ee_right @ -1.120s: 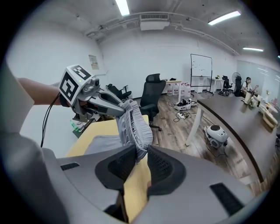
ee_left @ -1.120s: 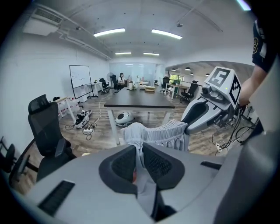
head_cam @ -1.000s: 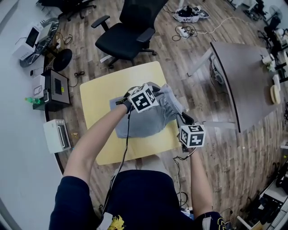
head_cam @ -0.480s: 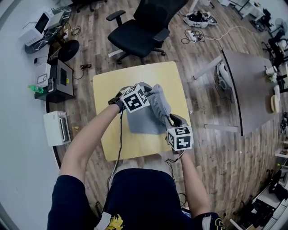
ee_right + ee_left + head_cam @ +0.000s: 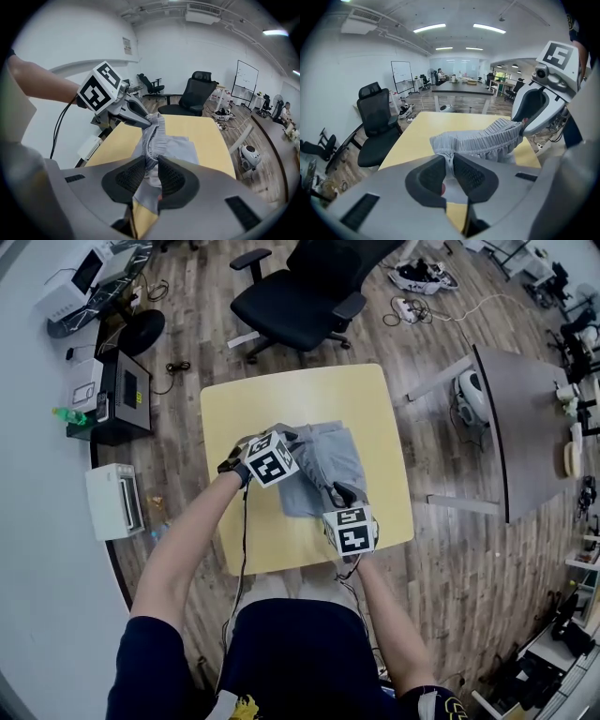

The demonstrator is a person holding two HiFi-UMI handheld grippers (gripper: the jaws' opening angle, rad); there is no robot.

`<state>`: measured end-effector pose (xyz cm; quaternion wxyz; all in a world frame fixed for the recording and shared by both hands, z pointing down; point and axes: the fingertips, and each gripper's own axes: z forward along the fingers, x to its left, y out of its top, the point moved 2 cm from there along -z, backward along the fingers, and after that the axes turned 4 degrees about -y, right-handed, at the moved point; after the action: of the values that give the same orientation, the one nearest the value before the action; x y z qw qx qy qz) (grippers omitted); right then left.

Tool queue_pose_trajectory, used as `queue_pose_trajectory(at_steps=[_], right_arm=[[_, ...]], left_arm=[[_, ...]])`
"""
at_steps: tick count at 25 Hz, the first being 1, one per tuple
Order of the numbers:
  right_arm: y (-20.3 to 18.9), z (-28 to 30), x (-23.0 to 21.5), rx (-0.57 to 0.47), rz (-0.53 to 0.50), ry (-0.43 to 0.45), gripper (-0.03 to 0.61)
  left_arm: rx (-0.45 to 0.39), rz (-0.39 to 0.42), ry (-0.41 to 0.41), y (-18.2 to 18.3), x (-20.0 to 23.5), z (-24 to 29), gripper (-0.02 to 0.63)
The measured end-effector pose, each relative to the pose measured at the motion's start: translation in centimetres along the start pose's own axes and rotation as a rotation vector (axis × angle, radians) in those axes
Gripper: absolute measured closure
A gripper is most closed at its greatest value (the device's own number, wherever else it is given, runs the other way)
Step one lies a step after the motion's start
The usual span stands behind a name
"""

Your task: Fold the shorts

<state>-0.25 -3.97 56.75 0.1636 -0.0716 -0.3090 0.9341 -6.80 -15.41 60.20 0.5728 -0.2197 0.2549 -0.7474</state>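
Grey shorts lie partly folded on a yellow table. My left gripper is shut on one end of the elastic waistband, at the far left of the cloth. My right gripper is shut on the other end, near the table's front edge. In the left gripper view the ribbed waistband runs from my left gripper up to the right gripper. In the right gripper view the bunched band hangs between my right gripper and the left gripper, lifted off the cloth below.
A black office chair stands beyond the table's far edge. A grey desk is off to the right. A white appliance and black boxes sit on the wooden floor at the left. Cables lie on the floor farther back.
Both grippers have carried the waistband leftwards across the table, from its right edge towards the middle. The shorts have doubled over into a narrower shape.
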Motion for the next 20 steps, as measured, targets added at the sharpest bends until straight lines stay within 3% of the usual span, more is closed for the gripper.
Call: queue_pose_trajectory(at_steps=[5,9,14,17,20], right_arm=[[-1.2,3.9,3.5,0.044,-0.035,0.006,0.479],[-2.2,6.6,5.5,0.081,-0.020,0.042,0.479],[-4.9,9.1,7.7,0.129,0.033,0.155,0.456],[-5.8,9.0,10.7,0.150,-0.011,0.251,0.343],[-6.1,7.3,13.5,0.119,-0.054,0.336,0.336]], left_arm=[[0.024,-0.052,0.037,-5.3,0.8,1.8,0.554],[0.103,-0.124,0.049,-9.4,1.8,2.5,0.531],[0.146,-0.235,0.096,-12.9,2.7,1.5,0.509],[0.138,-0.291,0.152,-14.6,3.6,-1.0,0.500],[0.087,-0.348,0.178,-14.5,2.9,-3.7,0.497]])
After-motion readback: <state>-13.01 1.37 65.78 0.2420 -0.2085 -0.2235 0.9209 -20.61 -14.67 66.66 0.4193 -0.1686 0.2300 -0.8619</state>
